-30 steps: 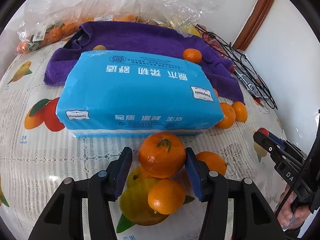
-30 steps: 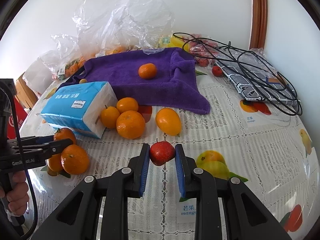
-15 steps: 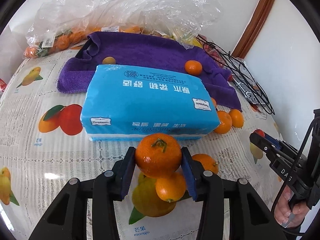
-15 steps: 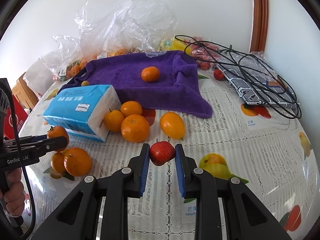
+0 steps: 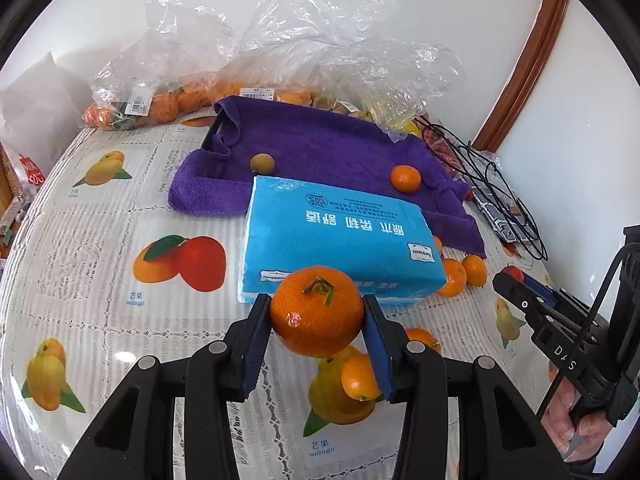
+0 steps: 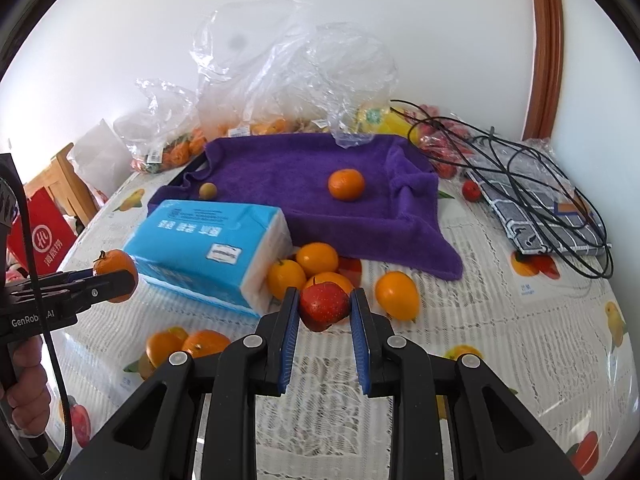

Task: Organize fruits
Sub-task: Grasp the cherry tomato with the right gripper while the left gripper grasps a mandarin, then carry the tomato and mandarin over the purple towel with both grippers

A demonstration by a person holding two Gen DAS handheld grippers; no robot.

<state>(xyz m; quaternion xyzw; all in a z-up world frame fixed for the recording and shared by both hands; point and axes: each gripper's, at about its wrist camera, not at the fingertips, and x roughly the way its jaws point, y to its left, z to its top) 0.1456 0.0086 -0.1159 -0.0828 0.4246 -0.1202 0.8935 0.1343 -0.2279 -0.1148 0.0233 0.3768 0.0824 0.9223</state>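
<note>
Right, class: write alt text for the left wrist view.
The left gripper holds an orange tangerine above a fruit-print tablecloth. Behind it lie a blue tissue pack and a purple towel bearing two small fruits.

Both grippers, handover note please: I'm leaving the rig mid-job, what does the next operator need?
Left gripper: jaws shut on a mandarin, lifted above the table.
Right gripper: jaws shut on a small red fruit.
Purple towel: holds one orange and one small tan fruit.
Left: place both held fruits; loose oranges remain beside the tissue pack.
</note>
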